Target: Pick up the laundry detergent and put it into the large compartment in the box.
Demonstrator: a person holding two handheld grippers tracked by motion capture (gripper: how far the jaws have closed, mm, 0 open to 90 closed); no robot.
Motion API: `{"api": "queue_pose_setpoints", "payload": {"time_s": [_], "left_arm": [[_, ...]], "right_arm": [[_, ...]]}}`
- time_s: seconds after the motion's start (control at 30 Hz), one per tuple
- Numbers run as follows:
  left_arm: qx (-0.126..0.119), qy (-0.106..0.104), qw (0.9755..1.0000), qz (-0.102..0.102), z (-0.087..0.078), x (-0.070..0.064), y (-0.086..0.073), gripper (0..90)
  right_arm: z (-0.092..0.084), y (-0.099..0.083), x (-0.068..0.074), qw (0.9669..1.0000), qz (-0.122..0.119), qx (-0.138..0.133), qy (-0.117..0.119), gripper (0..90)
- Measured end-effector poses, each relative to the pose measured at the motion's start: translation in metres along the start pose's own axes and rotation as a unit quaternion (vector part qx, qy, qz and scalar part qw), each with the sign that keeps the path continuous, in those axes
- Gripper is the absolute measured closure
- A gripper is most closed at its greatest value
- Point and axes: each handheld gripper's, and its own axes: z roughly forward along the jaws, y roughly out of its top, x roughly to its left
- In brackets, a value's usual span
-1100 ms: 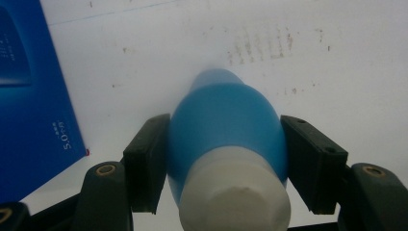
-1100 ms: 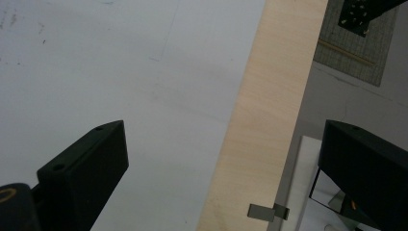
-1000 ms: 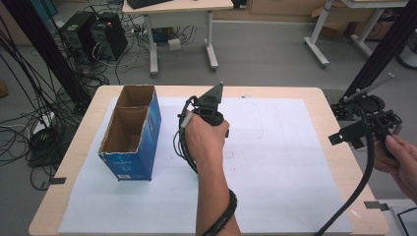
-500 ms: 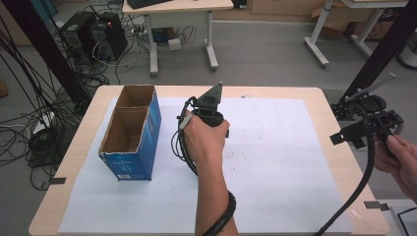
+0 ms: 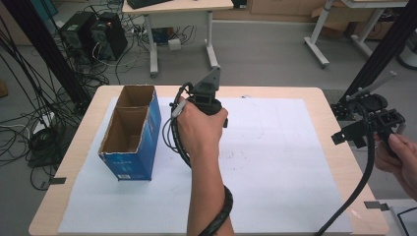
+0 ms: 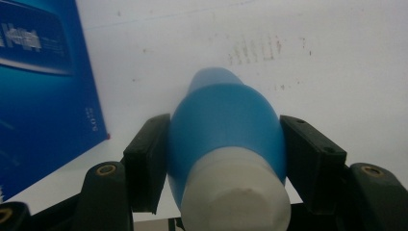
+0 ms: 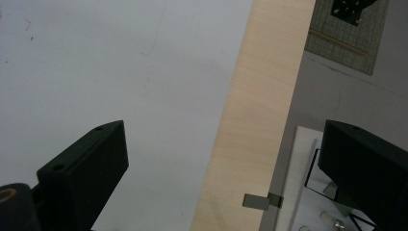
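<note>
A blue bottle (image 6: 216, 106) with a white cap lies between the black pads of my left gripper (image 6: 226, 137), which is shut on its wide middle. In the high view that gripper (image 5: 206, 101) is held above the white sheet, just right of the open blue cardboard box (image 5: 130, 132), and the hand hides the bottle. The box's blue side (image 6: 43, 86) stands close at the left of the left gripper view. My right gripper (image 5: 378, 123) hovers at the table's right edge. Its jaws (image 7: 226, 139) stand wide open with nothing between them.
A white paper sheet (image 5: 275, 162) covers most of the wooden table (image 5: 334, 123). A black frame post (image 5: 373, 64) rises off the right side. Cables and computer towers (image 5: 93, 34) sit on the floor at the back left. A desk (image 5: 177, 7) stands behind.
My left gripper has risen a little with the bottle in it. The right gripper has kept still.
</note>
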Motion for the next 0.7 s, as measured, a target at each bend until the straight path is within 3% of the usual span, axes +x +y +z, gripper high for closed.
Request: {"api": "queue_pose_setpoints", "payload": {"time_s": [0.23, 0.5, 0.7], "left_arm": [[-0.009, 0.006, 0.9999, -0.009, -0.026, 0.012, -0.003, 38.3], [-0.024, 0.006, 0.9995, -0.02, -0.066, 0.042, -0.006, 38.3], [-0.031, 0.011, 0.9991, -0.027, -0.088, 0.057, -0.006, 38.3]], "right_arm": [[-0.005, 0.003, -0.004, 0.9999, 0.003, 0.007, 0.009, 3.5], [-0.016, 0.011, 0.003, 0.9999, -0.005, 0.009, 0.009, 3.5], [-0.022, 0.017, 0.006, 0.9998, -0.009, 0.008, 0.016, 3.5]]}}
